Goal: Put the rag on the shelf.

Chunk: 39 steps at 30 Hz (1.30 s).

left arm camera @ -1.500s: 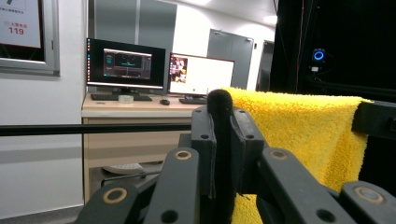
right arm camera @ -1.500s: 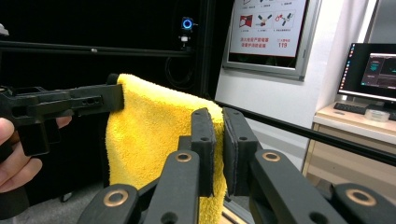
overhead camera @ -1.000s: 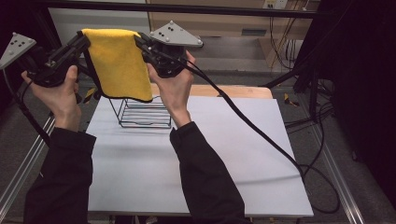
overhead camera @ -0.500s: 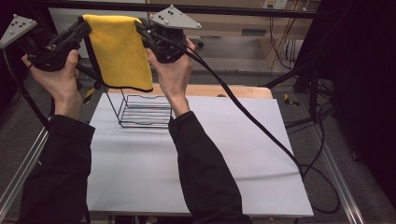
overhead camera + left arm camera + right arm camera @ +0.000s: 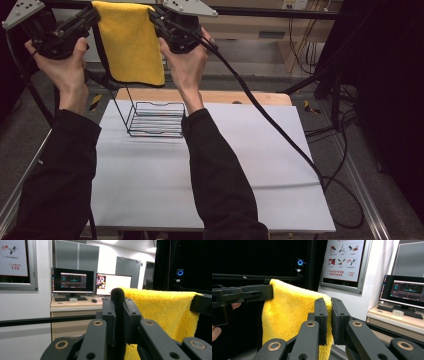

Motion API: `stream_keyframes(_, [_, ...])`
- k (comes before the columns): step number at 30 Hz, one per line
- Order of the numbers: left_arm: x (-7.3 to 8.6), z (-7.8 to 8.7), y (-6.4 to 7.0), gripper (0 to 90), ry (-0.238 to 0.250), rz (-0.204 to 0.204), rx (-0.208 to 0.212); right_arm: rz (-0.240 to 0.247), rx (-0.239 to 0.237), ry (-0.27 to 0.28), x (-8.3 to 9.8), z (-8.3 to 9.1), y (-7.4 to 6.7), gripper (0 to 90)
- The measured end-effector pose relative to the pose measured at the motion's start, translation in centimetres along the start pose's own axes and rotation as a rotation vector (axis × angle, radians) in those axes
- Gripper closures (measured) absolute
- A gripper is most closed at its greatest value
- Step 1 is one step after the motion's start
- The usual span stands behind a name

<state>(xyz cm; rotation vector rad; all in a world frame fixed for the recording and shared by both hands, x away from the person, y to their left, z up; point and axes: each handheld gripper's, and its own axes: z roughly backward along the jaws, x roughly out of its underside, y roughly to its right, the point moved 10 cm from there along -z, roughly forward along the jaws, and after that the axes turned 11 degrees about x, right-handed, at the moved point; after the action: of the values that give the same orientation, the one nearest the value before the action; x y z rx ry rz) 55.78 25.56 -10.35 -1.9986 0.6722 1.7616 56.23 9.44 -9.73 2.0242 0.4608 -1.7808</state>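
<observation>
Below the action, a black wire rack sits at the far left of the white tabletop, and nothing lies inside it. A thick black cable trails from the right claw across the tabletop and off its right edge. In the left gripper view, a desk with two lit monitors stands against the far wall; in the right gripper view, a poster hangs there.

Up top, the yellow towel hangs high in the air above the rack, stretched between the two claws and draping down well clear of the wire. The left claw is clamped on the towel's left top corner, the right claw clamped on its right top corner, jaws pressed together on the cloth. Both hands are lifted, forearms rising steeply from the bottom, the left hand and right hand gripping the handles from below, claws pointing toward each other.
</observation>
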Motion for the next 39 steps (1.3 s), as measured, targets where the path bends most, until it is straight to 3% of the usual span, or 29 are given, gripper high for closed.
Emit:
stream_keyframes(11, [0.5, -2.0, -1.2, 81.2, -0.019, -0.009, 0.021, 0.006, 0.013, -0.009, 0.2, -1.4, 1.3, 84.2])
stream_keyframes(20, [1.2, -3.4, -2.4, 81.2, -0.041, -0.002, 0.014, 0.009, 0.021, -0.020, 0.7, -2.8, 1.9, 84.1])
stream_keyframes(34, [4.1, -3.3, -3.7, 81.1, -0.080, 0.003, 0.028, 0.058, 0.002, -0.061, 2.9, -4.0, 1.6, 84.1])
stream_keyframes(39, [4.9, -2.5, -3.6, 81.1, -0.101, -0.005, 0.036, 0.041, -0.013, -0.084, 4.1, -3.9, 1.3, 84.0])
